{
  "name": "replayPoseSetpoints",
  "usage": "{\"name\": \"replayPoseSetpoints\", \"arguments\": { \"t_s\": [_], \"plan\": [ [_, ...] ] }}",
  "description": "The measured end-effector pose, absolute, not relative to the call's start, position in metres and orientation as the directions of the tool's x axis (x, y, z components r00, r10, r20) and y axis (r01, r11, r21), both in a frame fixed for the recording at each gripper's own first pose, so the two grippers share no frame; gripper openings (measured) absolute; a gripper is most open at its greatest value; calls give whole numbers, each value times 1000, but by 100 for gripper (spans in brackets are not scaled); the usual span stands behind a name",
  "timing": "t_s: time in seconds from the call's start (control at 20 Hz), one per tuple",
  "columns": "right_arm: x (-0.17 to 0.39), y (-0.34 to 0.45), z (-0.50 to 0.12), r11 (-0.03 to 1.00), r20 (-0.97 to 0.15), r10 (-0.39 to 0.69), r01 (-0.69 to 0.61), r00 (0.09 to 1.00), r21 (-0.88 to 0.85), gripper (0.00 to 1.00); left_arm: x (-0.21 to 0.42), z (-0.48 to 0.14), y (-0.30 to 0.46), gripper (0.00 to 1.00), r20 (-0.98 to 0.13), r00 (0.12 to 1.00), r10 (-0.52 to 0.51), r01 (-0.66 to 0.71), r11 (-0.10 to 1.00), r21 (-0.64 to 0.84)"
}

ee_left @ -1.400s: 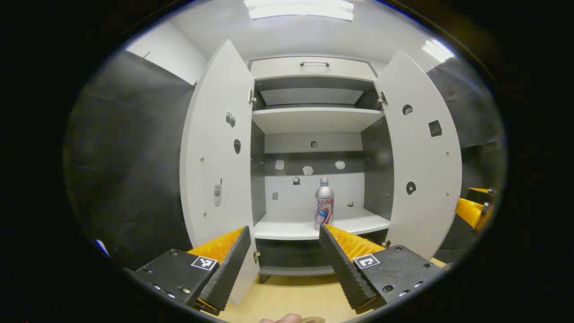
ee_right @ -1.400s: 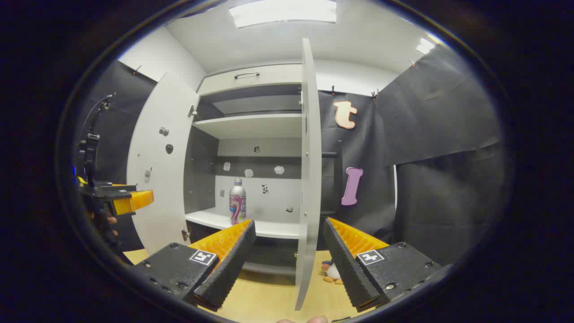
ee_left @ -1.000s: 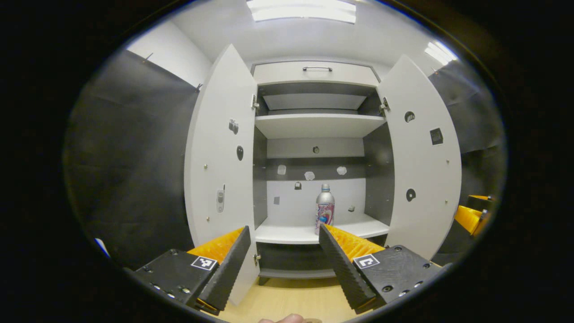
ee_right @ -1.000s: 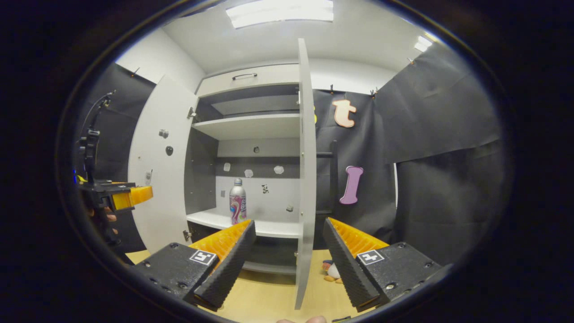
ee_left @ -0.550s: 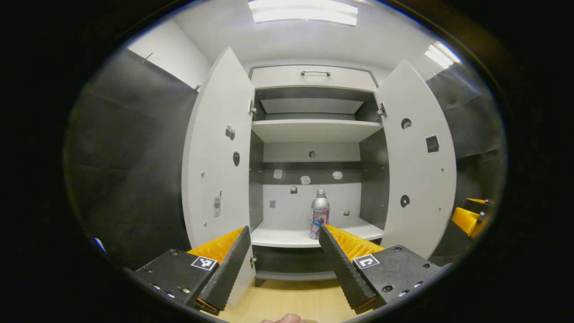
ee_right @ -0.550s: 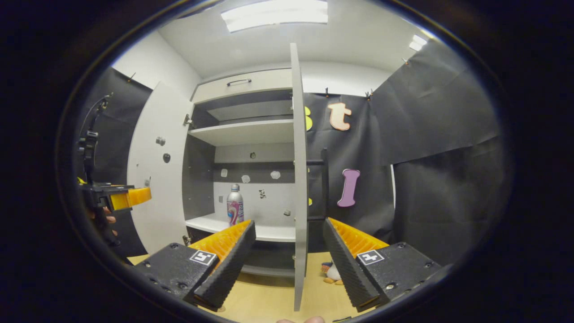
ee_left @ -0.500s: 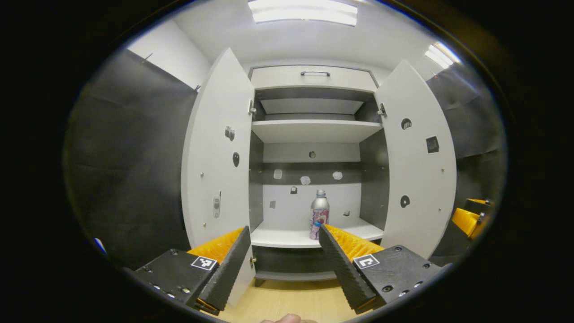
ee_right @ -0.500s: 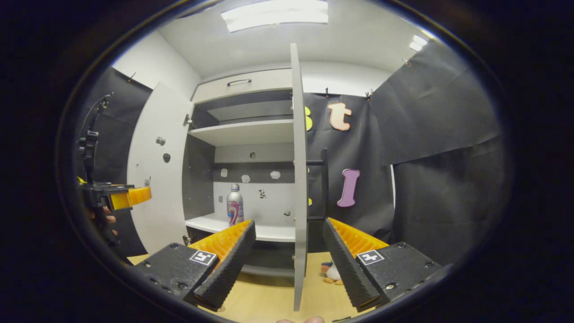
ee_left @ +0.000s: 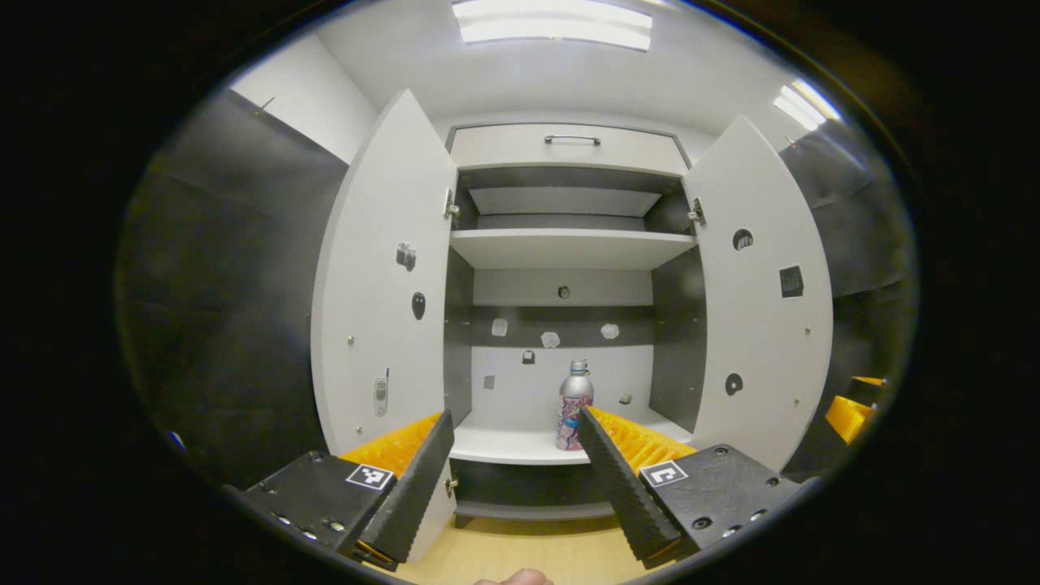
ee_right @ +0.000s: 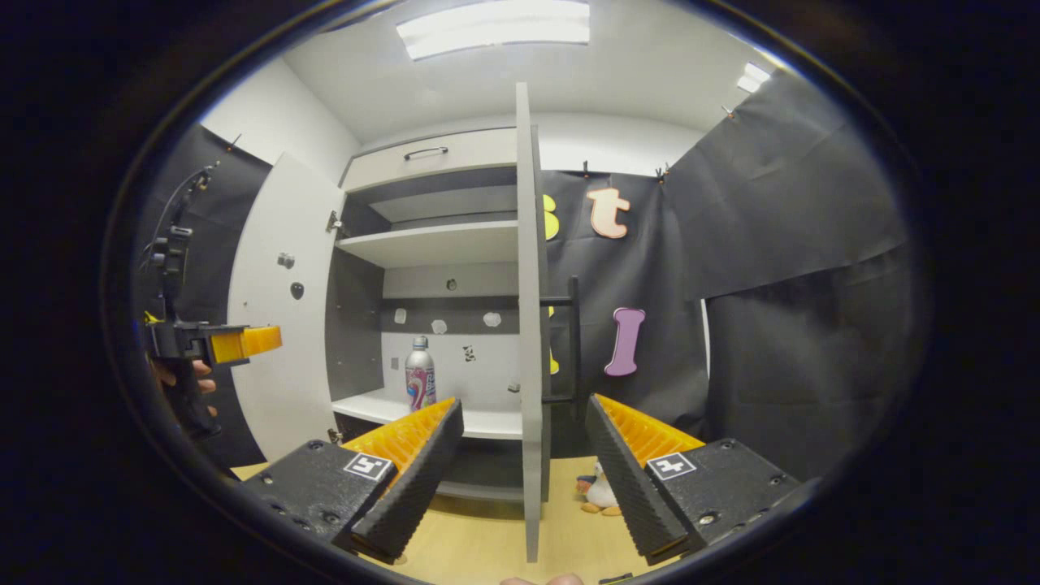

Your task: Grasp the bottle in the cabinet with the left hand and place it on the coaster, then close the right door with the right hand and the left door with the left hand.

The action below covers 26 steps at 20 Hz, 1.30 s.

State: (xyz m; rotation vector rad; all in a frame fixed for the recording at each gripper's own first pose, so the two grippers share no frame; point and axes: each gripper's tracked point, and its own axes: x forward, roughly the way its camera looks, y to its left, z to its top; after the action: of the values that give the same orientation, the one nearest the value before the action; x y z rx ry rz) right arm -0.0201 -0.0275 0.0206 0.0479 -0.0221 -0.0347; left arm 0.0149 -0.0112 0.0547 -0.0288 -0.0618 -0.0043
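The cabinet stands with both doors open. A silver bottle (ee_left: 574,405) with a pink and blue label stands upright on the lower shelf (ee_left: 512,445), right of centre. My left gripper (ee_left: 512,426) is open and empty, well in front of the shelf, with the bottle just left of its right fingertip in the left gripper view. The left door (ee_left: 378,309) and right door (ee_left: 760,317) swing outward. In the right gripper view my right gripper (ee_right: 522,416) is open and empty, facing the right door (ee_right: 528,325) edge-on. There the bottle (ee_right: 419,374) is at the left, and the left gripper (ee_right: 236,342) is held at the far left.
A black bar handle (ee_right: 574,341) sticks out on the right door's outer face. A small penguin toy (ee_right: 600,491) lies on the light wooden floor (ee_right: 487,540) by the door's foot. The upper shelf (ee_left: 569,246) is bare. The right gripper (ee_left: 849,405) is at the far right.
The bottle has slid lower and grown smaller in the left gripper view as that gripper tilted up. The right gripper view shifted so the right door is now edge-on. Both grippers stayed open.
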Motion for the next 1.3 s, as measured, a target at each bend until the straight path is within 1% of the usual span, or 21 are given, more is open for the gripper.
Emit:
{"name": "replayPoseSetpoints", "arguments": {
  "t_s": [0.25, 0.35, 0.4, 0.5, 0.55, 0.6, 0.65, 0.7, 0.8, 0.85, 0.9, 1.0, 1.05, 1.1, 1.15, 1.2, 1.3],
  "plan": [
    [-28, -41, 20, 997, 13, -70, 69, 997, 43, 99, 41, 60, -15, 98, 57, 998, -5, 7, 999, -42],
    [-34, -47, 19, 995, 11, -91, 90, 996, 40, 99, 54, 61, -22, 98, 50, 998, -24, 27, 998, -55],
    [-35, -50, 19, 994, 11, -102, 102, 995, 40, 99, 62, 61, -27, 95, 51, 998, -37, 40, 997, -63],
    [-40, -58, 16, 990, 5, -133, 132, 991, 40, 99, 80, 59, -35, 95, 53, 997, -49, 54, 995, -84],
    [-43, -60, 15, 989, 2, -145, 145, 989, 39, 99, 90, 57, -42, 99, 52, 996, -70, 74, 993, -96],
    [-46, -64, 14, 987, -2, -160, 159, 987, 35, 99, 99, 55, -47, 100, 51, 996, -79, 83, 992, -98],
    [-49, -69, 13, 984, -5, -177, 177, 984, 29, 100, 109, 52, -50, 100, 50, 995, -81, 85, 992, -93],
    [-52, -74, 13, 980, -5, -197, 197, 980, 24, 99, 119, 48, -55, 100, 46, 995, -87, 91, 992, -82],
    [-60, -83, 13, 972, -3, -235, 235, 972, 18, 99, 138, 41, -69, 100, 37, 992, -121, 123, 990, -68],
    [-63, -87, 12, 967, -4, -255, 255, 967, 17, 99, 149, 36, -74, 96, 30, 991, -129, 131, 990, -60],
    [-67, -91, 12, 962, -4, -274, 274, 962, 16, 99, 160, 30, -79, 100, 19, 990, -137, 138, 989, -51],
    [-74, -100, 11, 949, -5, -315, 316, 949, 14, 99, 182, 16, -89, 100, -12, 987, -159, 159, 986, -44],
    [-78, -105, 9, 942, -8, -337, 337, 942, 13, 99, 192, 9, -94, 96, -28, 985, -173, 172, 984, -40],
    [-82, -110, 8, 934, -10, -356, 356, 935, 13, 99, 201, 3, -97, 100, -39, 983, -181, 179, 983, -37],
    [-84, -114, 6, 927, -14, -376, 376, 927, 11, 99, 211, -3, -100, 100, -51, 982, -183, 182, 983, -32],
    [-87, -119, 5, 918, -18, -395, 395, 918, 9, 99, 221, -9, -102, 96, -62, 981, -182, 180, 983, -30],
    [-91, -126, 5, 905, -19, -425, 425, 905, 9, 100, 238, -20, -104, 96, -84, 980, -180, 178, 984, -30]
  ]
}}
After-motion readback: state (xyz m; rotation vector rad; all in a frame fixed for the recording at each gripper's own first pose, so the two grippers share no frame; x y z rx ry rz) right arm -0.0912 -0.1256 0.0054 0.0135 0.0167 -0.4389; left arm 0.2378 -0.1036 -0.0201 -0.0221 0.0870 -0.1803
